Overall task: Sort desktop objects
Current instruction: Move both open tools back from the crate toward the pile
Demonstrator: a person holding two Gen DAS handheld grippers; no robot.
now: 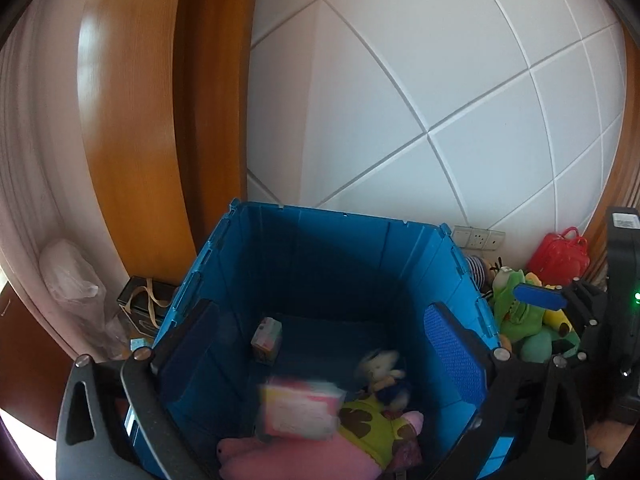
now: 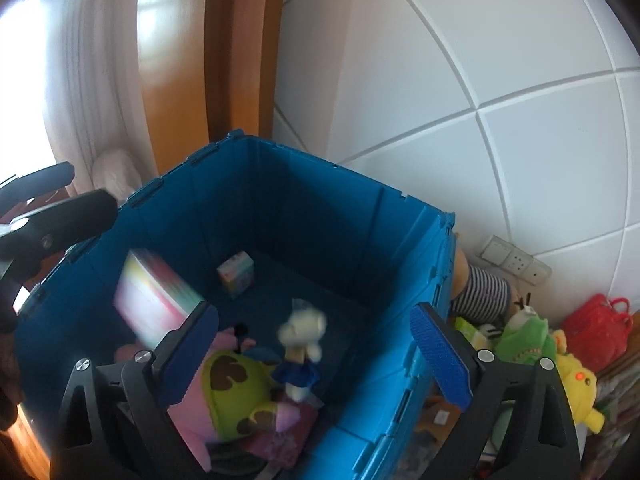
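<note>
A blue plastic crate (image 1: 344,252) (image 2: 320,216) stands against the white wall. Inside lie a pink and green plush (image 1: 360,432) (image 2: 228,392), a small white doll in a blue dress (image 1: 382,372) (image 2: 302,344) and a small box (image 1: 267,338) (image 2: 237,273). A pink and white box (image 1: 300,408) (image 2: 154,300) is blurred in the air inside the crate. My left gripper (image 1: 324,340) is open and empty above the crate. My right gripper (image 2: 316,352) is open and empty above the crate's right half.
Right of the crate lie a green plush (image 1: 516,312) (image 2: 524,336), a yellow plush (image 2: 578,384), a striped doll (image 2: 480,292) and a red bag (image 1: 560,258) (image 2: 596,330). A wooden door frame (image 1: 136,120) and a black bag (image 1: 144,304) stand to the left.
</note>
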